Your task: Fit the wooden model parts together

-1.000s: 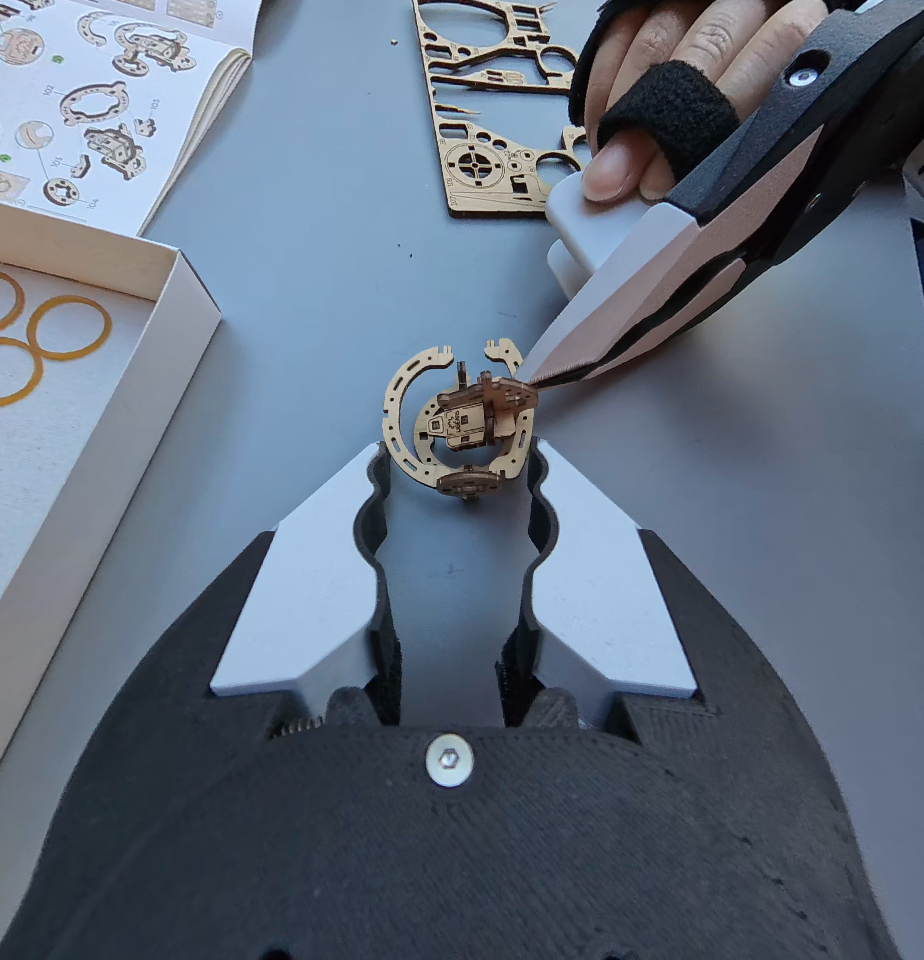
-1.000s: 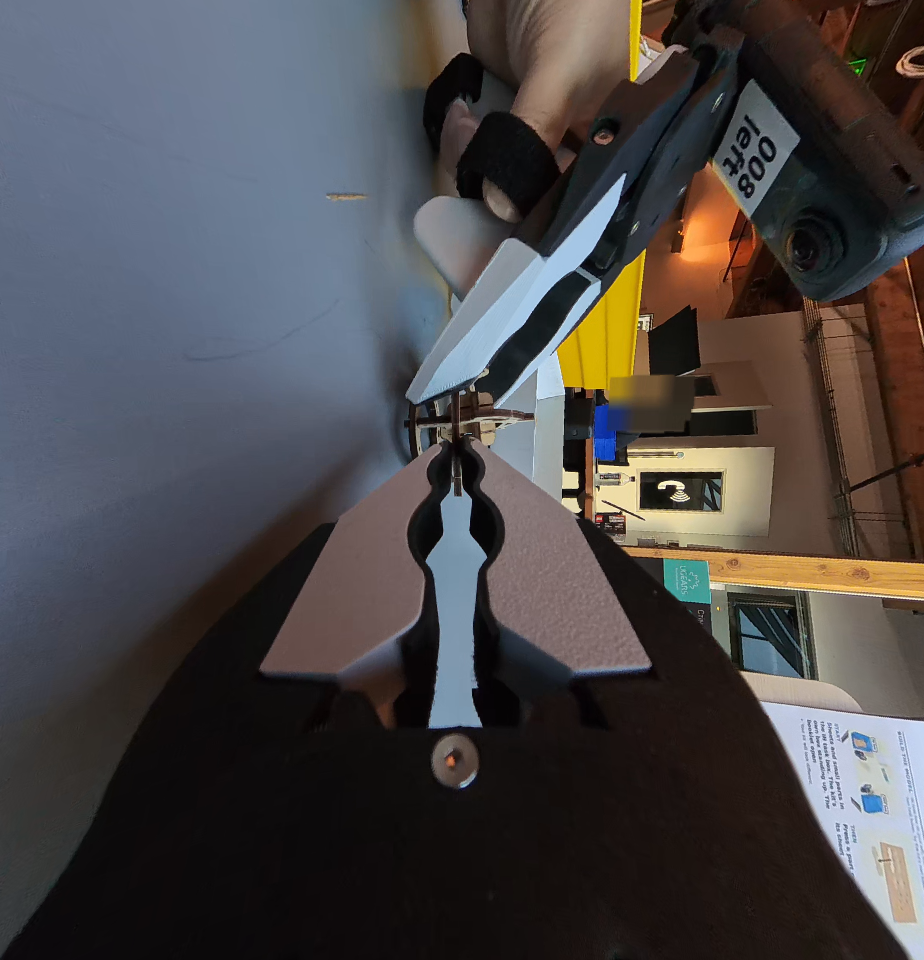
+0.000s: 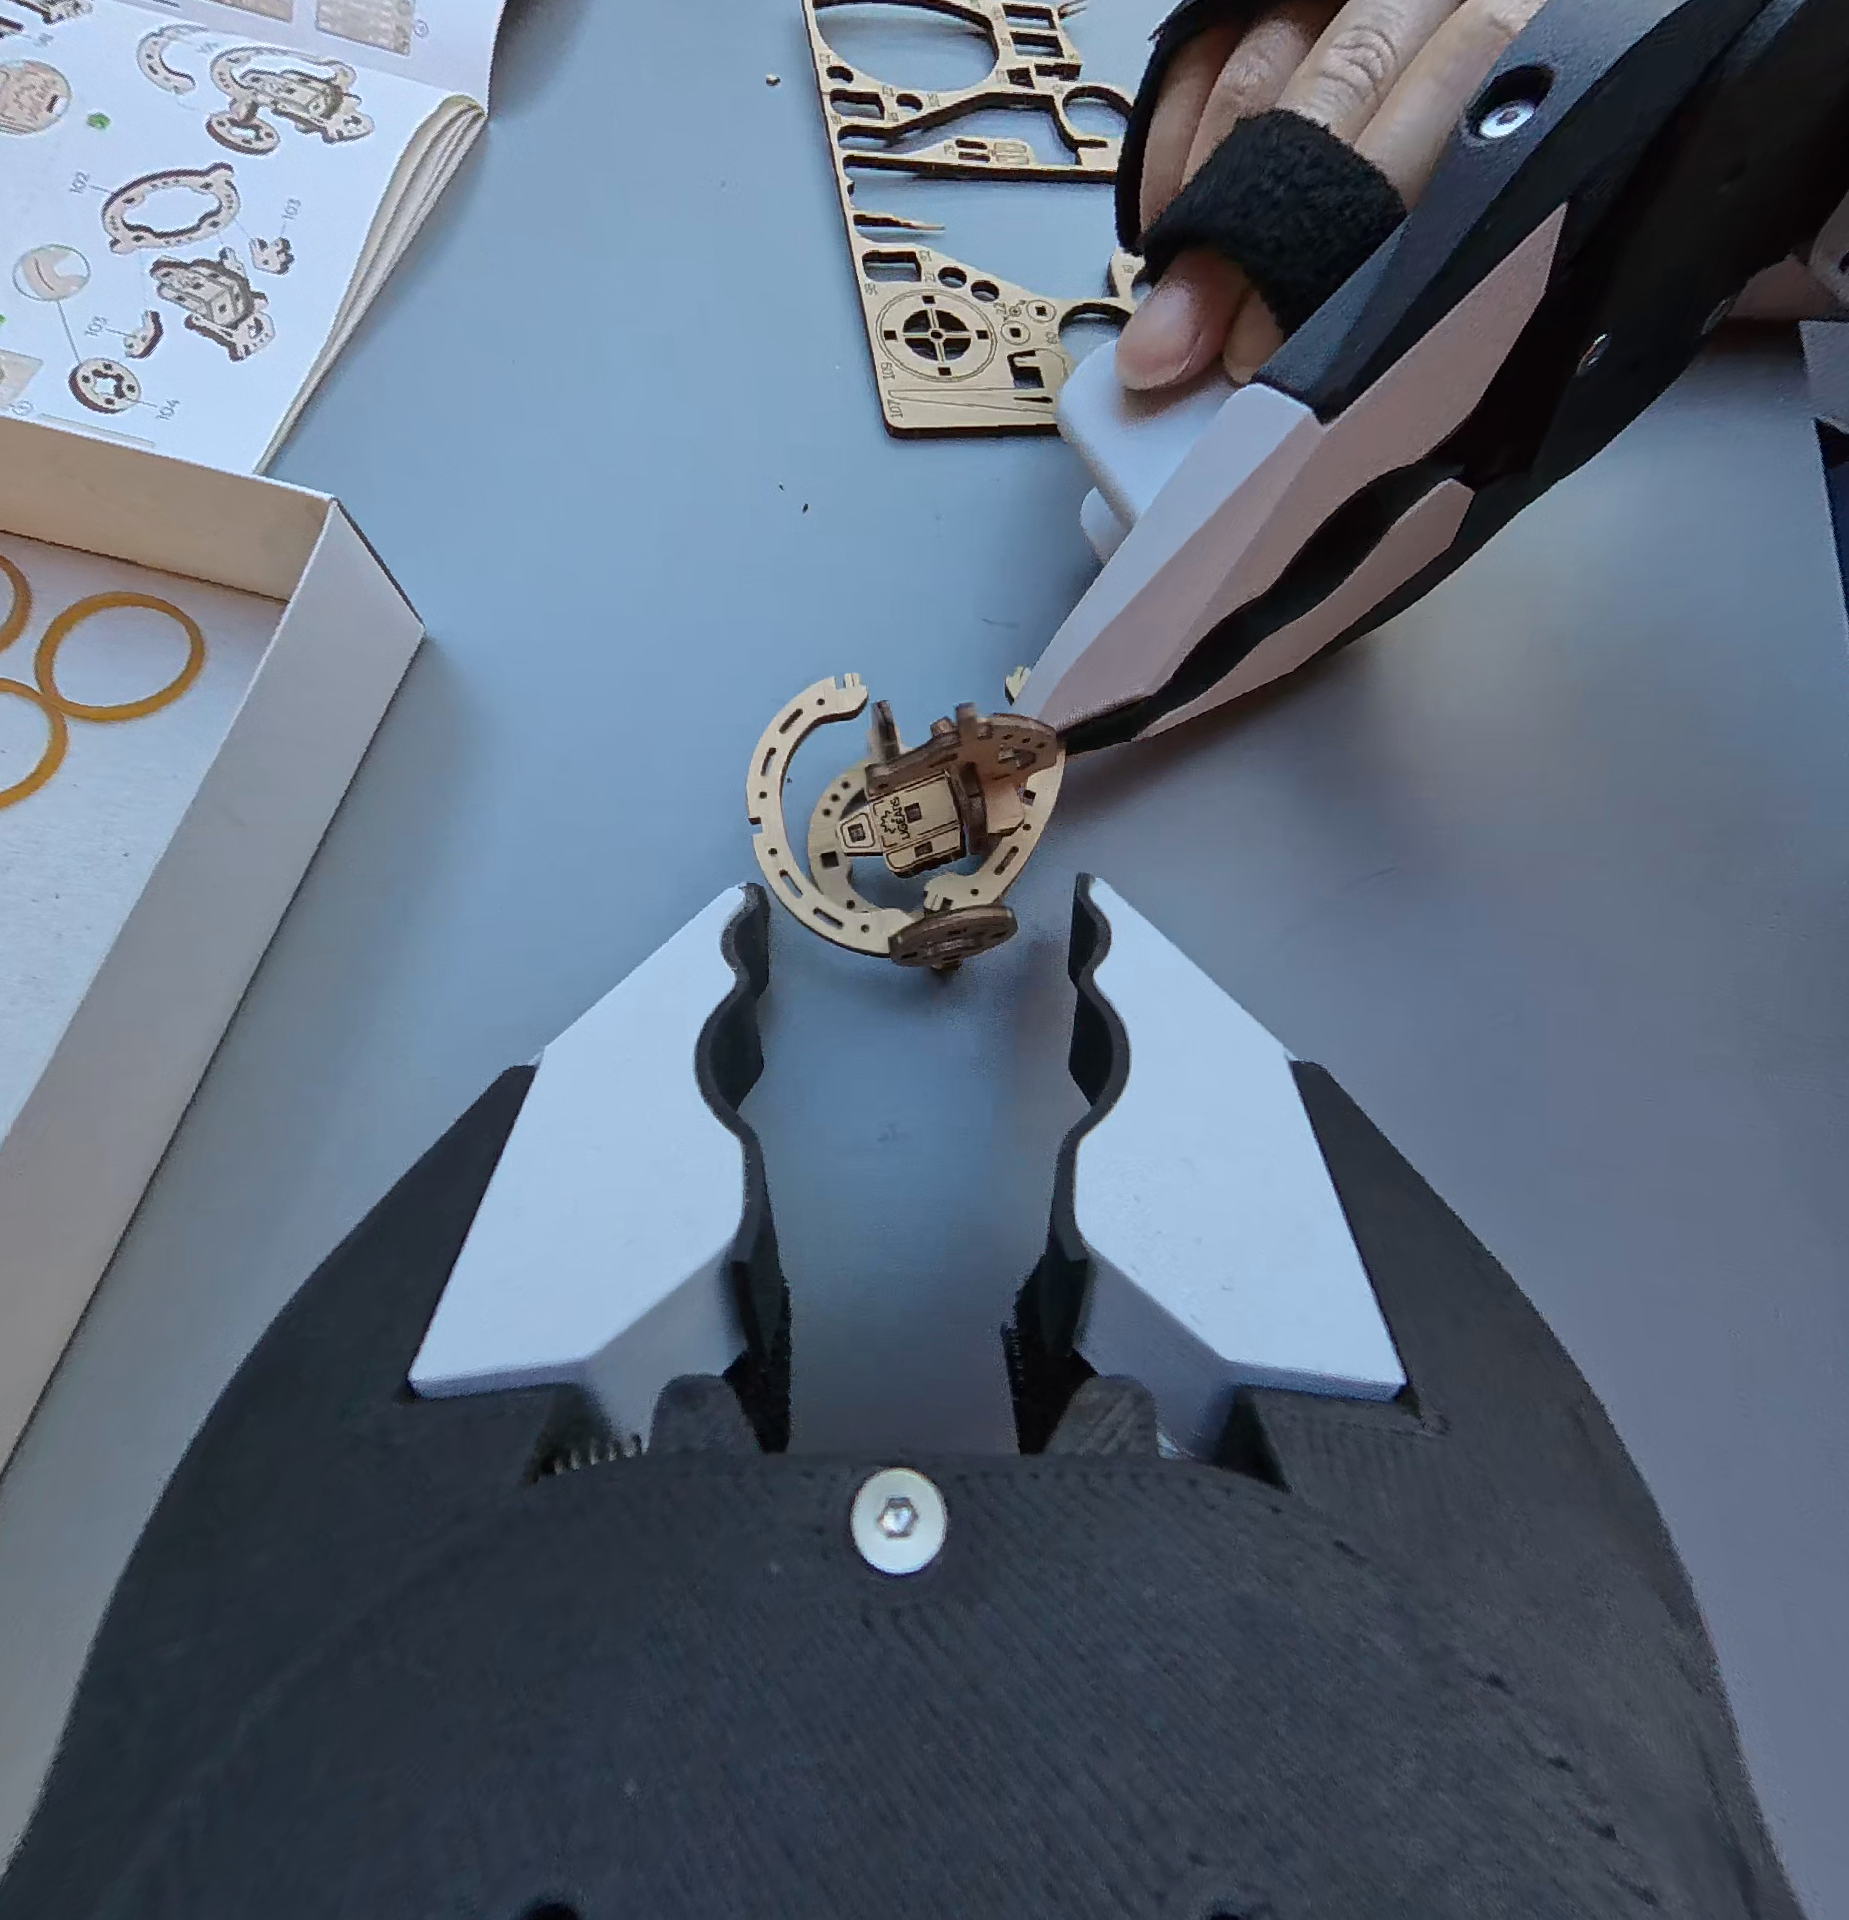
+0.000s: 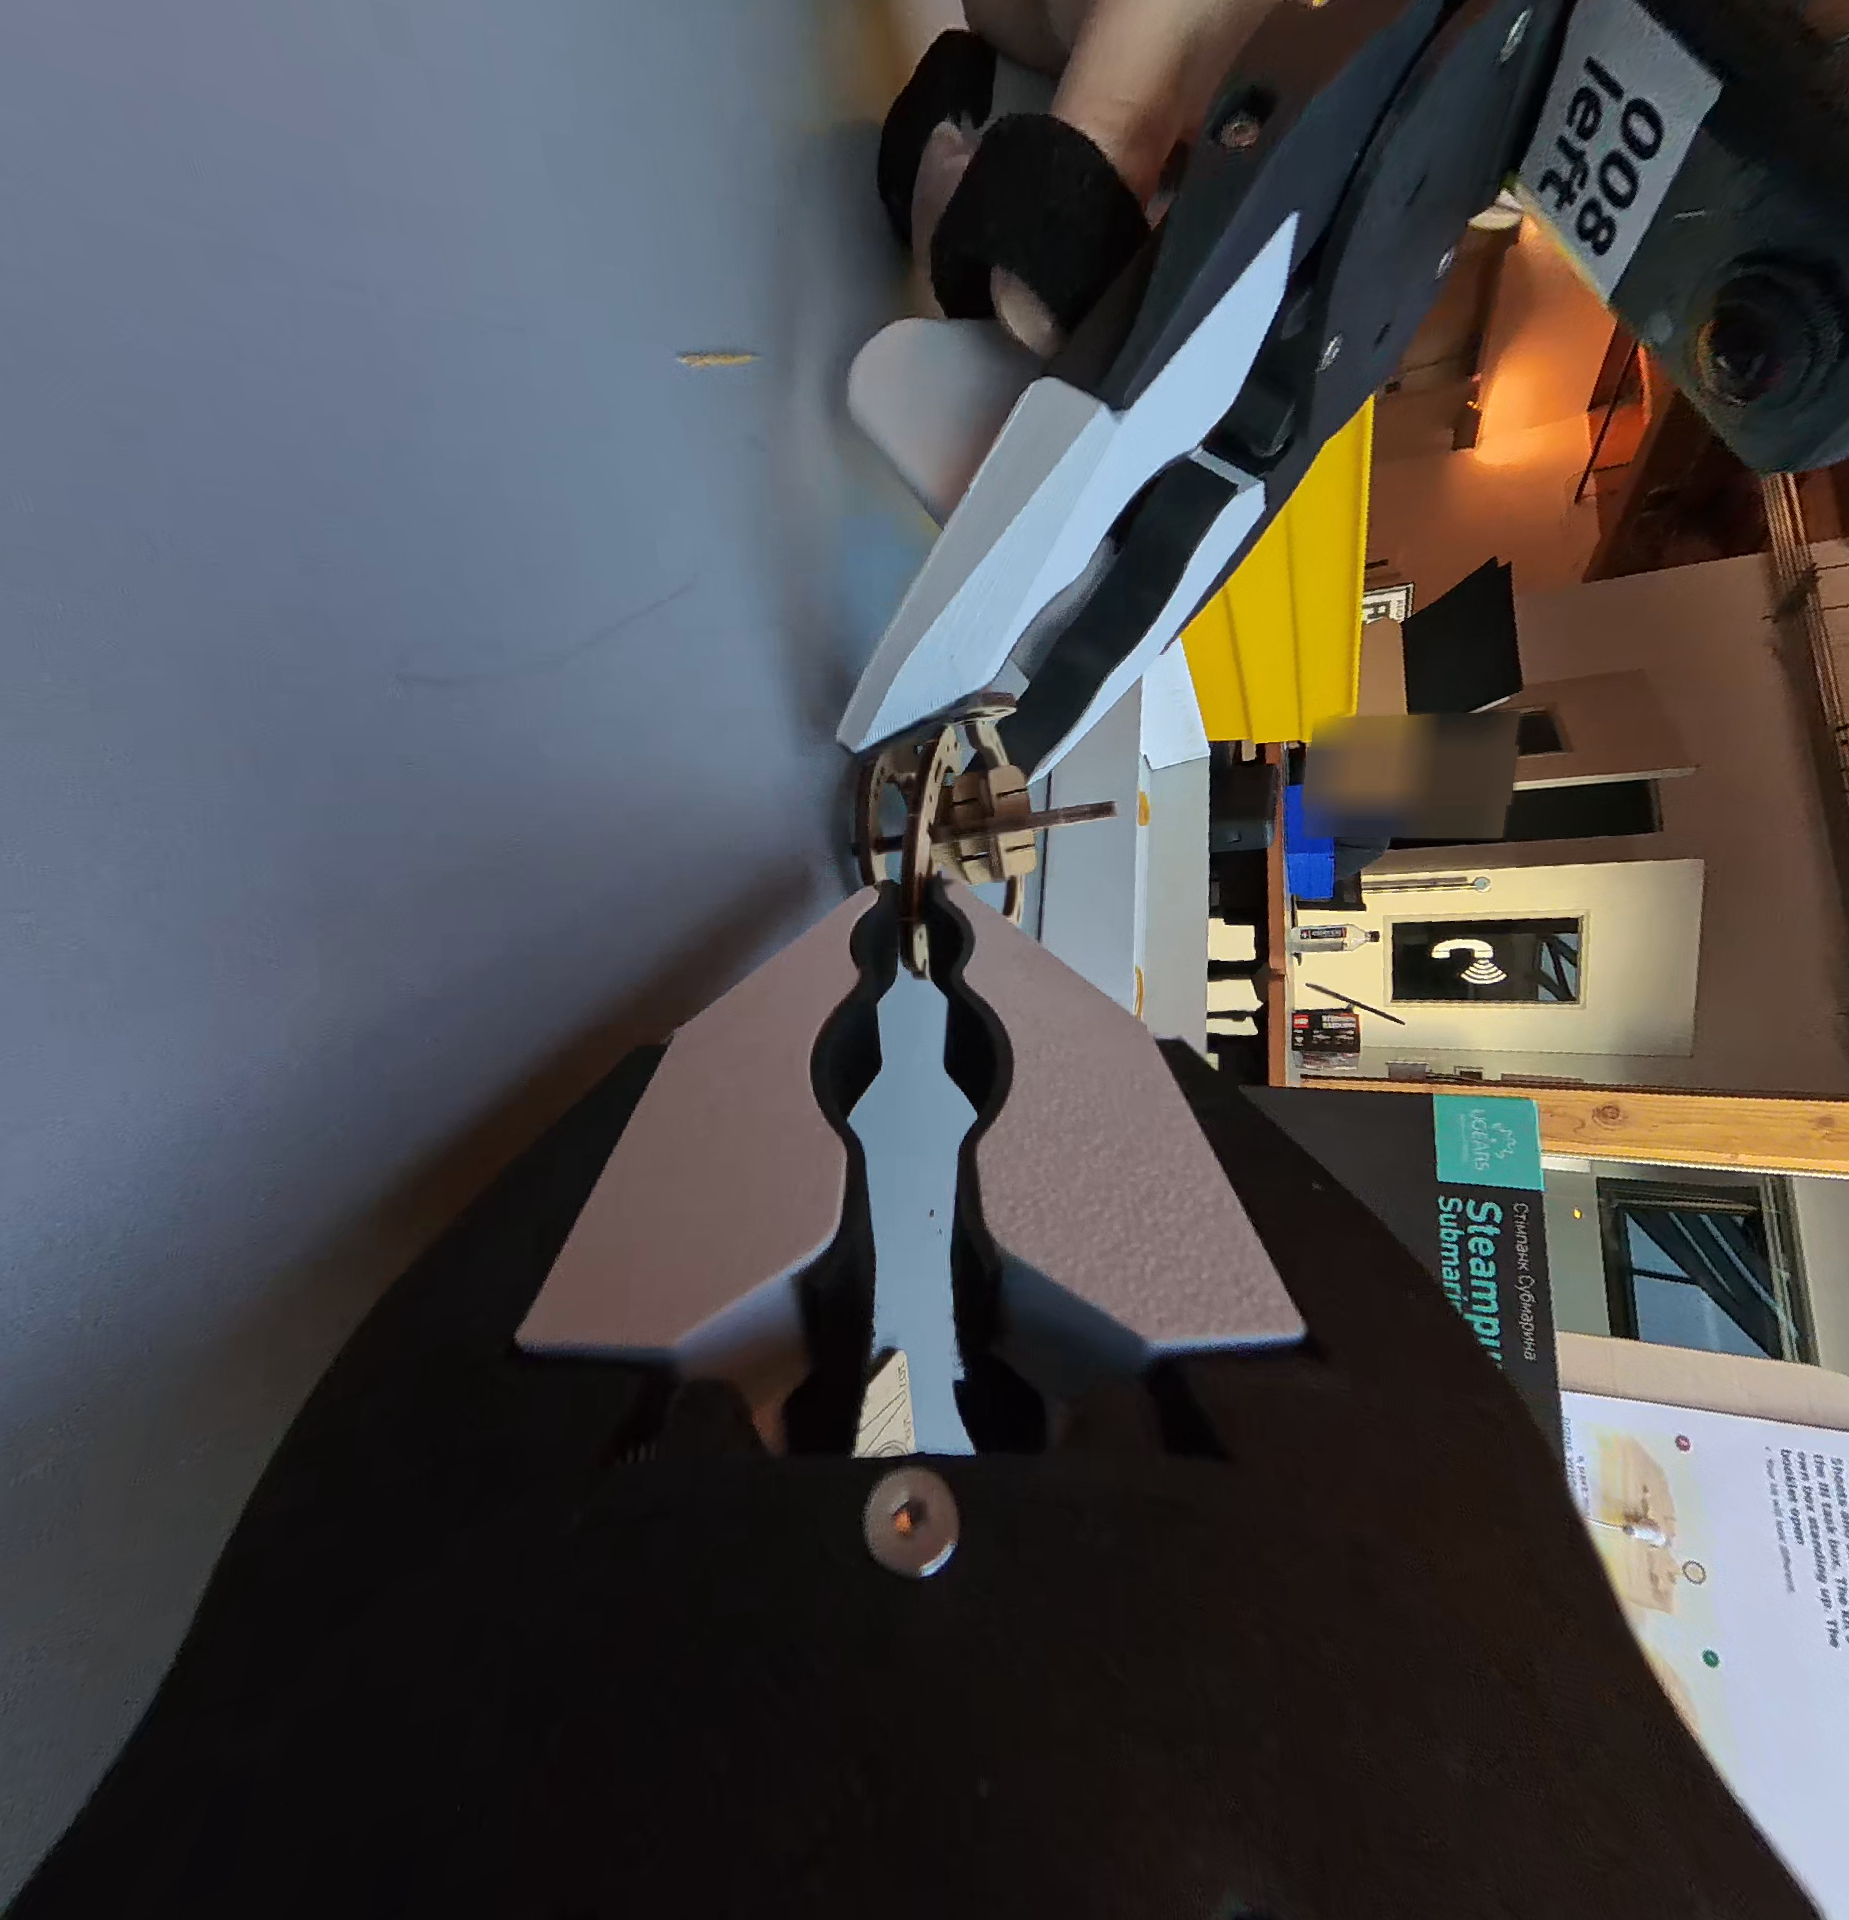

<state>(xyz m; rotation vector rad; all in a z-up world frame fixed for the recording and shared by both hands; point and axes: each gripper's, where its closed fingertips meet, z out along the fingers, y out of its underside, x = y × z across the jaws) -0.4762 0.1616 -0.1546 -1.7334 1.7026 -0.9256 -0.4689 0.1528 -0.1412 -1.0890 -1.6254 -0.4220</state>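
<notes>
- Grey tabletop fills the left wrist view; everything here lies on it or hangs over it.
- White cardboard box at left, holding thin yellow rubber bands.
- Open instruction booklet at top left, diagram pages up.
- Laser-cut plywood sheet at top centre, flat, many parts already punched out.
- Left gripper: jaws spread wide, nothing between them; the model sits just beyond its fingertips, not touched.
- Right gripper comes in from upper right, held by a hand wearing black finger wraps; jaws pinched on the model's curved ring edge.
- Wooden model assembly: horseshoe-shaped outer ring, small engraved body inside, round disc at bottom. Held tilted, close above the table, centre of view.
- Right wrist view: ring edge clamped at the fingertips, a thin axle sticking out sideways.
</notes>
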